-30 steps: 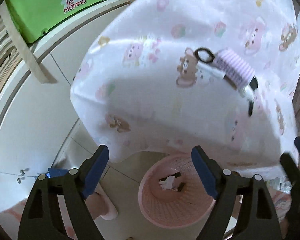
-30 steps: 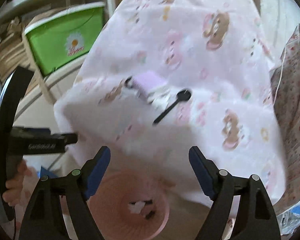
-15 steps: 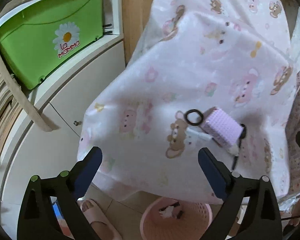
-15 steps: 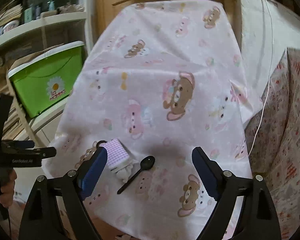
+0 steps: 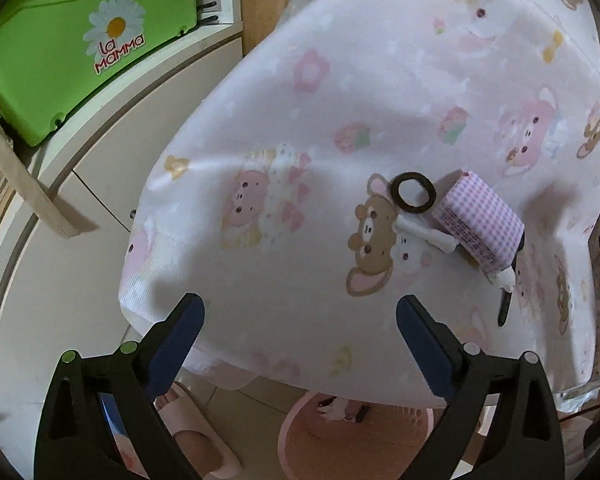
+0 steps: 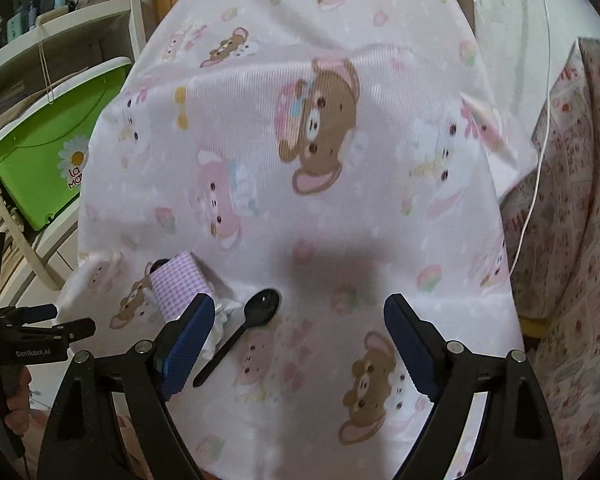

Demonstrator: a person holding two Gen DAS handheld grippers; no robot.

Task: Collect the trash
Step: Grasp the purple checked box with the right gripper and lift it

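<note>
Left wrist view is showing both tongs point(image 5: 298, 338) gaping empty, scraps lying in the pink basket point(image 5: 300, 436), while the checked packet point(image 5: 480, 220), black ring point(image 5: 414, 198) and spoon point(image 6: 240, 332) are waiting on the bench point(image 5: 300, 140).

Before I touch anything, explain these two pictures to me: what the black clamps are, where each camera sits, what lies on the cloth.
No robot here: a person carries a hand-held gripper in each hand, with a camera looking along its blue-padded fingers. One view is from the left hand-held gripper, the other from the right hand-held gripper. Both are open and hold nothing. On the pink cartoon-print tablecloth lie a lilac checked packet, a black plastic spoon, a black ring and crumpled white wrappers. Below waits a pink plastic waste basket.
</note>
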